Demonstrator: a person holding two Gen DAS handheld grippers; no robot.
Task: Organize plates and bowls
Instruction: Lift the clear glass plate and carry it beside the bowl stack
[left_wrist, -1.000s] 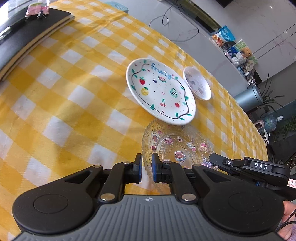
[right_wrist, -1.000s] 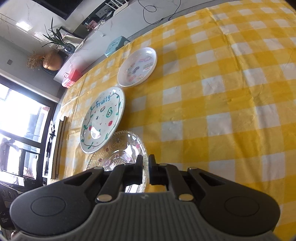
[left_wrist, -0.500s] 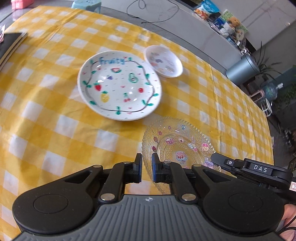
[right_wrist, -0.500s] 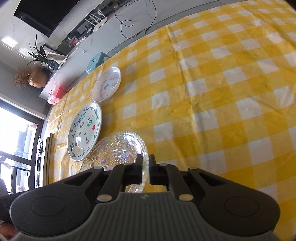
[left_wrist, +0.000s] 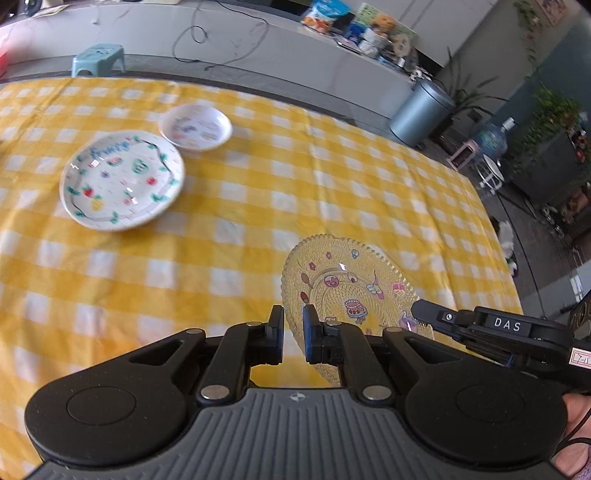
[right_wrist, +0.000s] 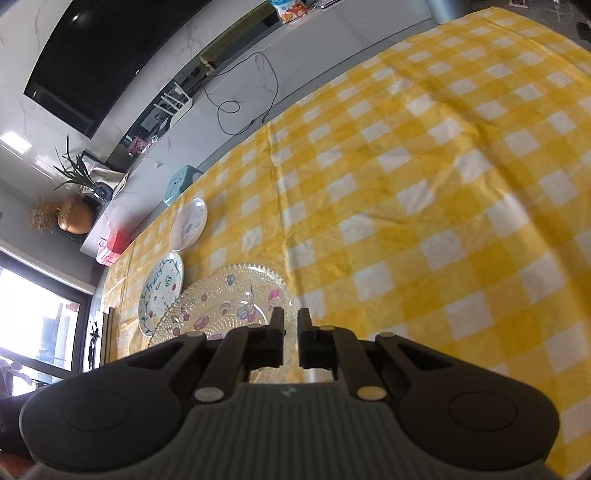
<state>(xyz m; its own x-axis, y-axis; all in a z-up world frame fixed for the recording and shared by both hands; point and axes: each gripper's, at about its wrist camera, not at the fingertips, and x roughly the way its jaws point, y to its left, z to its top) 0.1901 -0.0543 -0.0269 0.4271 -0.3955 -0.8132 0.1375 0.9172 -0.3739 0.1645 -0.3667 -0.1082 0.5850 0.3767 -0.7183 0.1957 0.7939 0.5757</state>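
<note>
The glass plate (left_wrist: 354, 291) was held by its rim on two sides, above the yellow checked worktop (left_wrist: 229, 229). The left gripper (left_wrist: 293, 338) pinched one edge, and the right gripper (right_wrist: 290, 341) pinched the other. It looked hard, slippery and easy to break. Beyond it sat a white plate (left_wrist: 122, 181) reading "Fruity", with a small dish (left_wrist: 195, 126) just behind.

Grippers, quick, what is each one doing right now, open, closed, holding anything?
Left gripper: closed on the rim of the glass plate.
Right gripper: closed on the same glass plate's opposite rim.
</note>
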